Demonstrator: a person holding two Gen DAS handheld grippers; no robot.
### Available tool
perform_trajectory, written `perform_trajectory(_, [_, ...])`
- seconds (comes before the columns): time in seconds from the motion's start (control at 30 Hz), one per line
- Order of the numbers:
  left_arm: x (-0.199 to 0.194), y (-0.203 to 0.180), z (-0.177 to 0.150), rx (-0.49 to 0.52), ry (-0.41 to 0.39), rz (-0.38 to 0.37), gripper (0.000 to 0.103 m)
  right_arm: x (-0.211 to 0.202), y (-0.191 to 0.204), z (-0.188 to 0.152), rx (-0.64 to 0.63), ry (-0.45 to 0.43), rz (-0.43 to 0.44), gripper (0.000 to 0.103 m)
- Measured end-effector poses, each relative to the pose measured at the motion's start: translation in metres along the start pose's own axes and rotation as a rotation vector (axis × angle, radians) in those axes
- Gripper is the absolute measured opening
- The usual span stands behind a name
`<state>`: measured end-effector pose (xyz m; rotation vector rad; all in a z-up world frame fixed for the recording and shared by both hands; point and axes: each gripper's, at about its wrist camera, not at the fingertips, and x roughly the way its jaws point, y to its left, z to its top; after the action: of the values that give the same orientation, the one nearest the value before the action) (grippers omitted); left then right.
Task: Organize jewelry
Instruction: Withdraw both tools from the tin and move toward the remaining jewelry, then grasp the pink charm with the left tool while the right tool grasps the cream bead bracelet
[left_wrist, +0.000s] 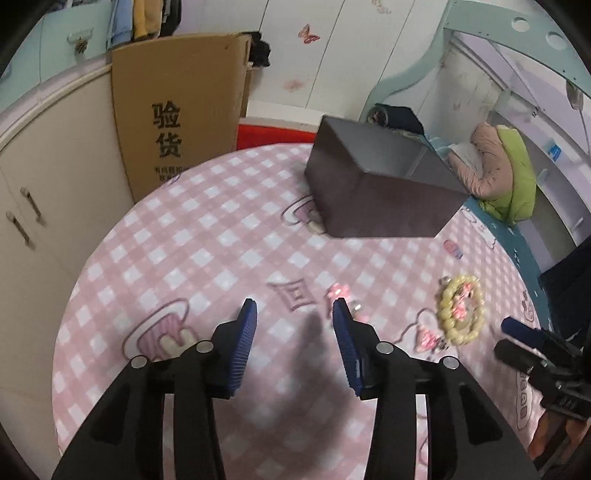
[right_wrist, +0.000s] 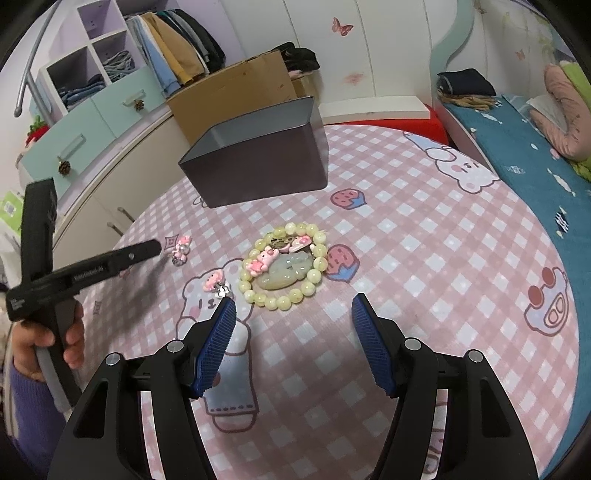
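Observation:
A pale yellow bead bracelet (right_wrist: 284, 269) lies on the pink checked cloth, ringing a pale green jade pendant (right_wrist: 286, 273) and small pink charms (right_wrist: 262, 262). It also shows in the left wrist view (left_wrist: 461, 314). A pink charm (right_wrist: 181, 248) lies to its left, another (right_wrist: 218, 282) near my right gripper's left finger. A dark open box (right_wrist: 258, 162) stands behind. My left gripper (left_wrist: 293, 312) is open, just left of a pink charm (left_wrist: 340, 293). My right gripper (right_wrist: 293, 308) is open and empty, just short of the bracelet.
The round table's cloth (right_wrist: 424, 258) ends at a cream cabinet (left_wrist: 44, 177) on the left and a blue bed (right_wrist: 535, 166) on the right. A cardboard box (left_wrist: 177, 107) stands behind the table. The dark box also shows in the left wrist view (left_wrist: 373, 188).

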<state>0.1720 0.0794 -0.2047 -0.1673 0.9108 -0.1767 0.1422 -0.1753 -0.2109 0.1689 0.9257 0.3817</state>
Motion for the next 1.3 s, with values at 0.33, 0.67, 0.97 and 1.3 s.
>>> perform_trajectory(0.33, [0.028, -0.028, 0.011, 0.096, 0.041, 0.052, 0.039, 0.001, -0.006, -0.001, 0.009, 0.006, 0.001, 0.064])
perform_trajectory(0.67, [0.015, -0.010, 0.006, 0.048, -0.013, -0.011, 0.011, 0.008, -0.009, 0.003, 0.009, 0.011, 0.009, 0.064])
perform_trajectory(0.97, [-0.042, 0.007, 0.020, -0.057, -0.125, -0.244, 0.011, 0.012, -0.006, 0.010, 0.007, -0.015, -0.013, 0.064])
perform_trajectory(1.3, [-0.054, -0.001, 0.017, -0.040, -0.133, -0.253, 0.011, 0.019, -0.007, 0.018, -0.014, -0.022, -0.062, 0.057])
